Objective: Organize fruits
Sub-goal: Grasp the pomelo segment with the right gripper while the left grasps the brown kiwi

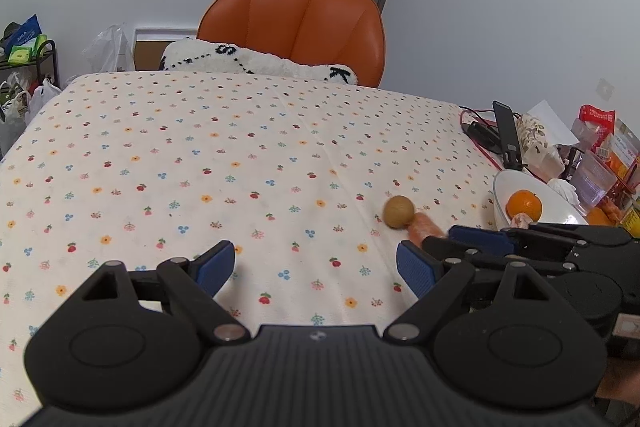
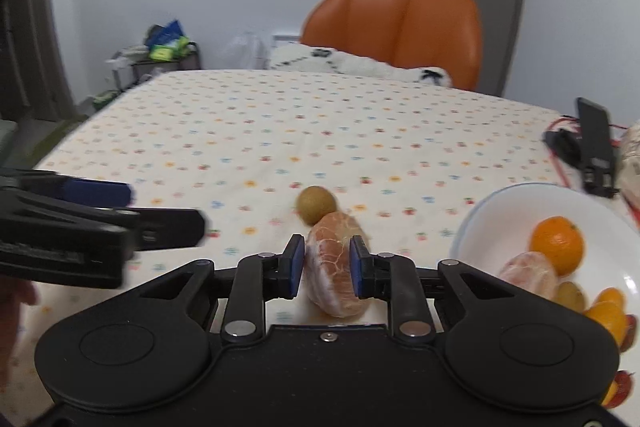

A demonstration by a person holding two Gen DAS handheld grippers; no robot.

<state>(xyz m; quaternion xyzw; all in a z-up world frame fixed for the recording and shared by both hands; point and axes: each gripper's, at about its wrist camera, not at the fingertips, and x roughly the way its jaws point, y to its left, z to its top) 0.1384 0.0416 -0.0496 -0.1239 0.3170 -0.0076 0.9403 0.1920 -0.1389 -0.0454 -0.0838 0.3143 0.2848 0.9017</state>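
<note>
Holding my left gripper (image 1: 316, 269) wide and empty over the floral tablecloth (image 1: 200, 155), I keep it clear. My right gripper (image 2: 327, 265) pinches the peeled citrus piece (image 2: 334, 267), which touches the small brown fruit (image 2: 316, 205). I should lift straight up with gentle pressure, then carry it right to the white bowl (image 2: 520, 199). An orange chair (image 2: 400, 23) stands behind the table.

Matt floral cloth tablecloth (image 1: 200, 147); glossy white bowl (image 2: 520, 203); smooth orange leather chair (image 1: 296, 23)
</note>
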